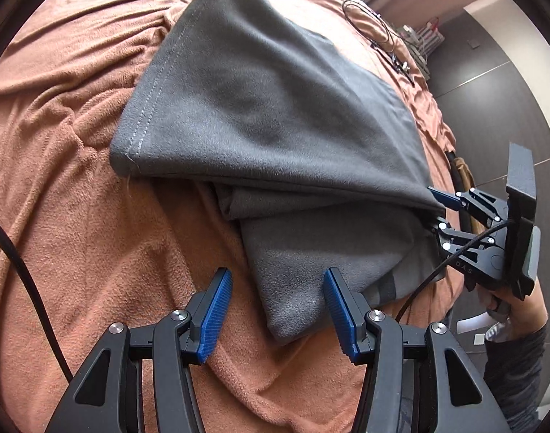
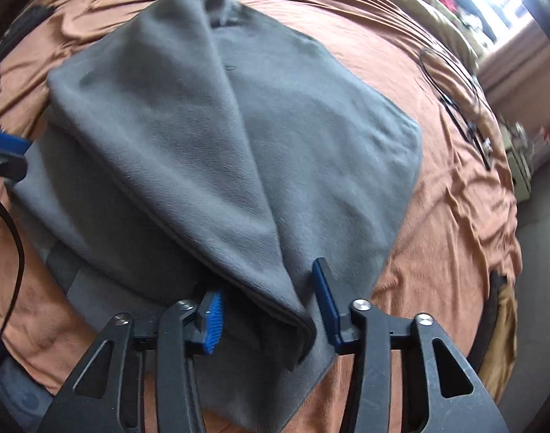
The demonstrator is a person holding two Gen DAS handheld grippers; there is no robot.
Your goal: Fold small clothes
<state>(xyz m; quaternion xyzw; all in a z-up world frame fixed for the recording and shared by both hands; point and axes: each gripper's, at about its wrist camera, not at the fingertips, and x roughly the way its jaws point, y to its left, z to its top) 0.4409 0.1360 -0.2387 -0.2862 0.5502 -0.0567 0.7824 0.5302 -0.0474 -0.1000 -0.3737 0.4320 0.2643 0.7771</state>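
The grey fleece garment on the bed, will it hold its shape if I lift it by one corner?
Probably not. The grey fleece garment sags in soft folds, so it should droop. Its fuzzy nap likely grips the ribbed blue fingers well. Folded layers may slide apart on the orange blanket.

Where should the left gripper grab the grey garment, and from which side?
Take the near corner of the grey garment, the folded lobe that already lies between the left gripper's open pads. Come down from above and close across it: there the layers stack into one thick rounded edge lying flat on the bedsheet, while the right gripper has the other corner.
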